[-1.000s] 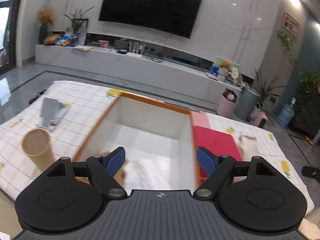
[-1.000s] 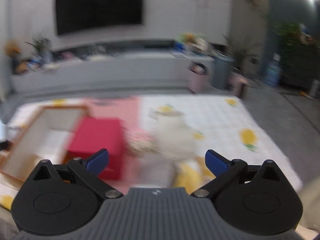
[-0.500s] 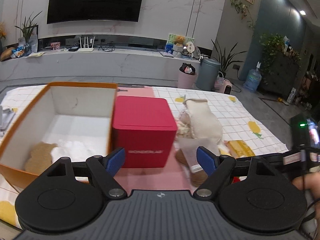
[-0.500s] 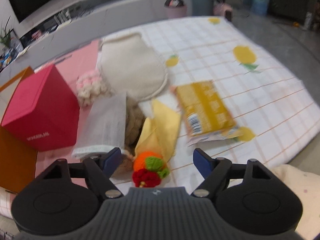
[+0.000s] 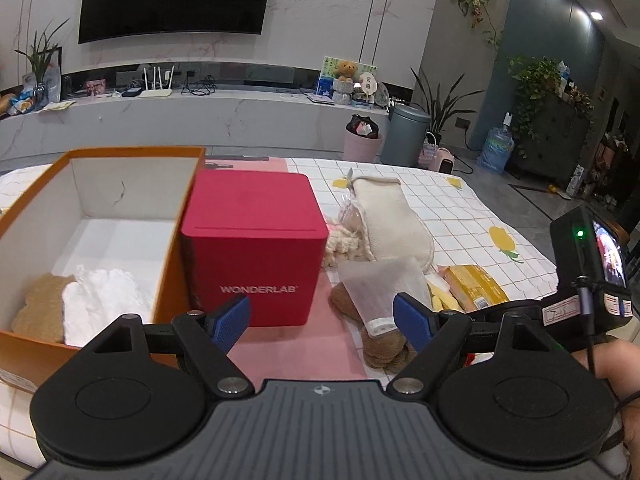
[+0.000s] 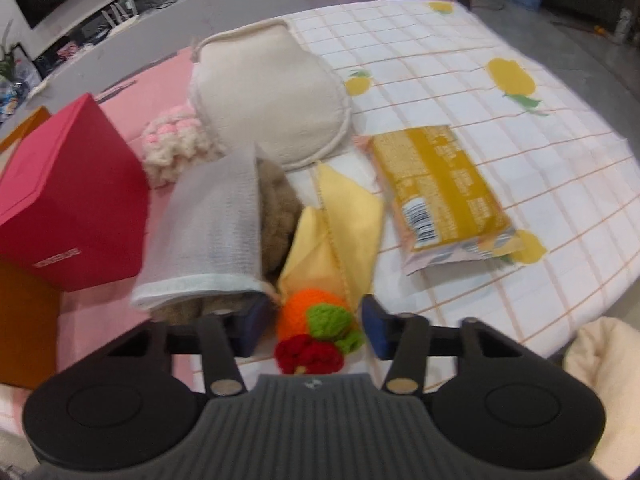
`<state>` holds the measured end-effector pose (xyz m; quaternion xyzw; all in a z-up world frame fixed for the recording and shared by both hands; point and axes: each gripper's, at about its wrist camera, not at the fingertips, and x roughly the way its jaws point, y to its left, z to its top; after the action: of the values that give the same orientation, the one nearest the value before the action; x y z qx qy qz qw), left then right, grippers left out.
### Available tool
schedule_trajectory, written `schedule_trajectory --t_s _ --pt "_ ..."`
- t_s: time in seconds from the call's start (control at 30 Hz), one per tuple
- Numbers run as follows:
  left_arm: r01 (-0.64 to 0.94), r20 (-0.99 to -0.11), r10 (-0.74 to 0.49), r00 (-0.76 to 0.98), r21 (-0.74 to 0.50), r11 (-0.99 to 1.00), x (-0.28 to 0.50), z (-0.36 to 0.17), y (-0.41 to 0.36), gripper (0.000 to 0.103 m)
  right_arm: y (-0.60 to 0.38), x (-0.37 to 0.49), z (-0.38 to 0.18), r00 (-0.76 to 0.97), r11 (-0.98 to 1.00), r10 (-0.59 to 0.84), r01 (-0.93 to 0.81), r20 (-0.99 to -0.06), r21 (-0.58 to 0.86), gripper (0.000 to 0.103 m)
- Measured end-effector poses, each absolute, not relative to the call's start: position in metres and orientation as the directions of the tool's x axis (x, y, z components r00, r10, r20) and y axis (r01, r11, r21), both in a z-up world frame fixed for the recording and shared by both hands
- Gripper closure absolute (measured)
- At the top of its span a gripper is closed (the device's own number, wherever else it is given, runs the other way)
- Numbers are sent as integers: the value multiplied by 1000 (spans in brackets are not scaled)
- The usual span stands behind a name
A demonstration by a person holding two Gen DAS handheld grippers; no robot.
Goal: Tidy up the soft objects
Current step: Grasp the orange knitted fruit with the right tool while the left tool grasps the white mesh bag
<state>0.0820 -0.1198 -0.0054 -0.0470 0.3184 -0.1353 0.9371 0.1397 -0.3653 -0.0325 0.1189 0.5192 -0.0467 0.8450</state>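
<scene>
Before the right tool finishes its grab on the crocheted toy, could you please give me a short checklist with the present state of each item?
1. Crocheted orange toy between the right tool pads: ok.
2. Jaws, just closing, pressing the toy: cannot tell.
3. Yellow cloth free of the toy: not ok, it touches.
4. Left tool open, holding nothing: ok.
5. Orange box open, with room: ok.
</scene>
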Motion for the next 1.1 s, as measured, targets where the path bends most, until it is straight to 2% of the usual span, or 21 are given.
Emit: schedule_trajectory --t_s 0.03,0.13,0.23,0.4,0.6,0.8,1.0,1.1 --pt "221 -582 -287 761 -184 958 82 -7 -122 8 -366 139 -33 461 968 54 194 -886 160 62" --pt "216 -564 -311 765 -230 949 82 -15 -128 8 -372 133 -33 469 964 84 185 -879 191 63" --pt "242 -569 -330 753 -227 943 85 -23 -142 8 -384 122 -29 471 950 98 218 -877 223 64" --pt "246 -556 -338 760 -235 940 93 -41 -163 8 -405 105 -17 520 941 -18 299 -854 161 65" --pt "293 -607 -312 731 -134 947 116 -61 -197 8 -424 108 -20 517 914 3 346 -856 212 65" --pt "317 -575 -288 766 -52 947 124 -76 -219 8 -422 111 -22 520 926 0 323 -854 196 65" --pt "318 -574 -298 763 -68 946 131 -92 -221 8 -425 112 -24 520 923 14 321 -854 211 62" --pt "320 -551 -298 779 -59 945 127 -94 -218 21 -428 112 -25 511 921 16 326 -860 211 53"
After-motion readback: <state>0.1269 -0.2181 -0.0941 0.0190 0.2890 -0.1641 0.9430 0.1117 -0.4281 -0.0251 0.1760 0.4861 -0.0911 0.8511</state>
